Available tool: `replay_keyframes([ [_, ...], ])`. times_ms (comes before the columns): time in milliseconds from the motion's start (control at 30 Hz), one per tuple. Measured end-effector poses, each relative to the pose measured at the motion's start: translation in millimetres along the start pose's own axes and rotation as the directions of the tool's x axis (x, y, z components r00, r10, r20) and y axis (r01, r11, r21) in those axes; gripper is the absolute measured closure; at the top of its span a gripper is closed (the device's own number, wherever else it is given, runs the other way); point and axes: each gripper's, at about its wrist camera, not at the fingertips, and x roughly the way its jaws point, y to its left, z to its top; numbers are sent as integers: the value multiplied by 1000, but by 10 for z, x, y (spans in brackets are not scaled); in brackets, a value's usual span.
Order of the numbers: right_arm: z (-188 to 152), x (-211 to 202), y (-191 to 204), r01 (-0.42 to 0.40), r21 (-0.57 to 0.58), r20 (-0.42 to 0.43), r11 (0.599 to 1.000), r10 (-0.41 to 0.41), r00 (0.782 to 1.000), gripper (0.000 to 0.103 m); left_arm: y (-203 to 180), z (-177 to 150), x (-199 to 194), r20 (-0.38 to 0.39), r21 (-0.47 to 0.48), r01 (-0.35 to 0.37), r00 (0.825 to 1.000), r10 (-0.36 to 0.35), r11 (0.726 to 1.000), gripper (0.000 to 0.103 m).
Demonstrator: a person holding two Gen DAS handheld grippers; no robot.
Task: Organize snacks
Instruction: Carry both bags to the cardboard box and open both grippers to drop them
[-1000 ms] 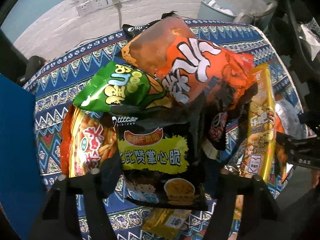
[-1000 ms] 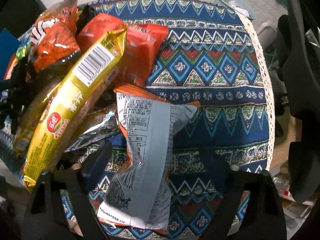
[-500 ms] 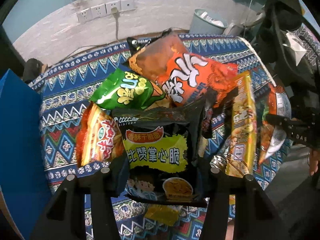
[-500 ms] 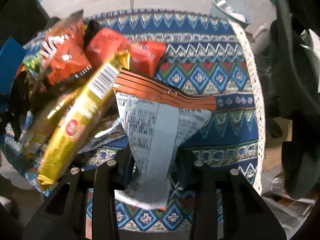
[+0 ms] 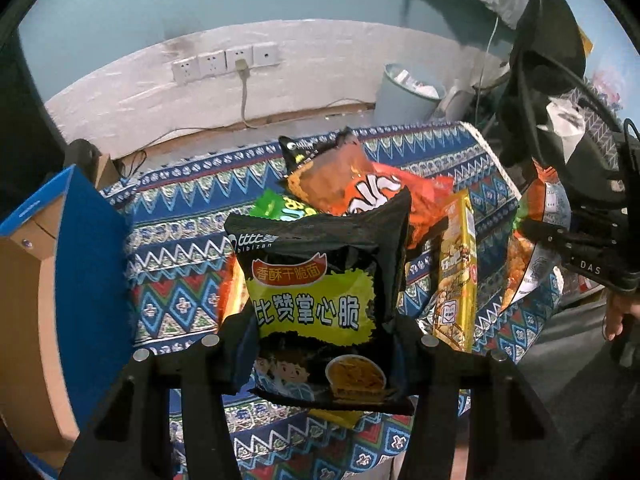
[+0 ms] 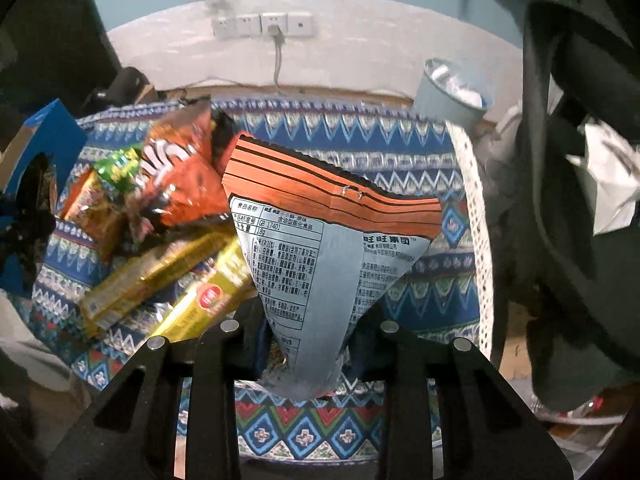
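Both wrist views, one moment of the snack sorting. My left claw [image 5: 322, 340] was clamped on the lower sides of a black noodle-snack bag [image 5: 320, 304] with a yellow label, which stood upright between the fingers and clear of the counter [image 5: 176, 280]. My right claw [image 6: 306, 328] was closing on the narrow lower end of a silver-backed snack packet [image 6: 320, 264] with an orange striped top seal; the packet was pinched between the fingers, printed back toward the camera, and fanned out wider above them. In the left wrist view this same packet [image 5: 536, 240] appeared at the right edge, hanging from the black frame of the right claw beside a hand [image 5: 618, 314]. The remaining snacks lay in a loose pile on the patterned blue cloth covering the counter: a large orange bag [image 5: 360, 192] on top, a green bag [image 5: 280, 210] partly under it, and a long yellow packet [image 5: 456, 272] leaning just right of the black bag. An open cardboard box [image 5: 60, 264] with blue outer faces stood at the counter's left end. Beyond the counter, a pale blue bin [image 6: 452, 92] stood on the floor near a white wall with a row of sockets [image 6: 262, 26].
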Motion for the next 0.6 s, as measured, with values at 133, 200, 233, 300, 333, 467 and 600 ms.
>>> replay_keyframes([
  [133,70,-114,76,3,-21,42,1000,-2,999,74,104,16,-128,28,-22,-6,1000,6,1000,49],
  [200,103,-191,133,1,-28,61,1000,1,998,74,146,21,-196,43,-21,-30,999,31,999,49],
  [233,125,-240,166,0,-36,76,999,3,997,75,164,23,-230,51,-20,-39,998,40,999,49],
  [300,170,-334,223,0,-46,108,999,5,994,75,190,15,-282,64,-17,-53,996,54,998,49],
  [333,181,-373,239,-3,-50,119,999,9,993,75,196,16,-314,70,-10,-68,995,68,998,49],
  [467,268,-487,337,-18,-68,152,998,28,988,75,232,17,-456,100,4,-105,990,104,995,49],
  [600,330,-548,492,-32,-96,169,995,48,984,75,279,27,-585,132,12,-128,983,126,992,49],
])
